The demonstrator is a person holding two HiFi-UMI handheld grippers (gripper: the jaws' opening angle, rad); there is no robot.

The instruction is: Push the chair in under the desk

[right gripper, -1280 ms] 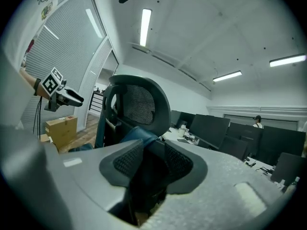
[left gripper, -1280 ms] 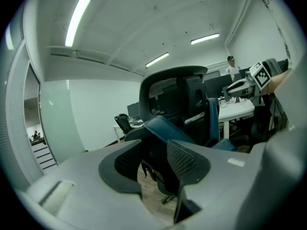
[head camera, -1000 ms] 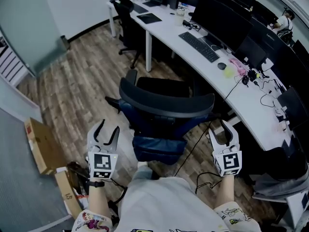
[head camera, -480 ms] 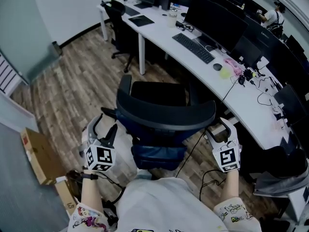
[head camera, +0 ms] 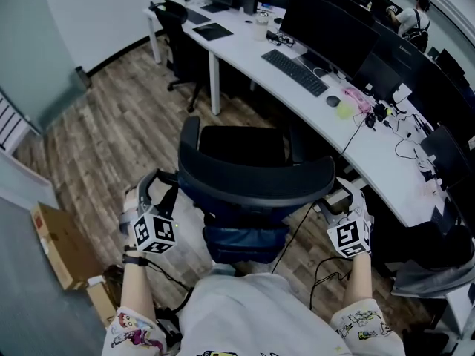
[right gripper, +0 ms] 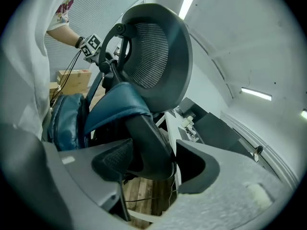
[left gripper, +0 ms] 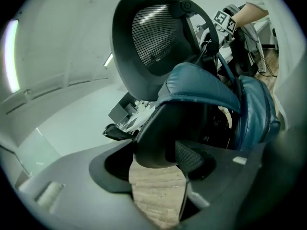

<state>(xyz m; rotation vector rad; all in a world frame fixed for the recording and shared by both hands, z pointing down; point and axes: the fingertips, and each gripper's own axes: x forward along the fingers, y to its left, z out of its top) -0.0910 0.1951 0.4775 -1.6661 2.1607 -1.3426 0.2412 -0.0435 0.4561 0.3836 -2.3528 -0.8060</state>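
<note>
A black office chair [head camera: 256,175] with a mesh back and a blue cushion [head camera: 245,239] stands out from the curved white desk [head camera: 375,154], its back toward me. My left gripper [head camera: 159,190] is at the left end of the backrest. In the left gripper view, my left gripper [left gripper: 154,163] is open around the black frame edge [left gripper: 153,138]. My right gripper [head camera: 345,196] is at the right end. In the right gripper view, my right gripper [right gripper: 152,166] has its jaws opening, with the black frame edge [right gripper: 148,143] between them.
Monitors [head camera: 326,24], a keyboard [head camera: 297,71] and a mouse lie on the desk. A second black chair [head camera: 174,21] stands at the far end. Cardboard boxes [head camera: 59,243] sit on the wood floor at left. Cables [head camera: 297,232] trail under the chair. A person [head camera: 408,17] sits far right.
Both grippers moved forward from behind the chair to the two ends of its backrest, and their jaws spread wider. The chair itself looks unmoved.
</note>
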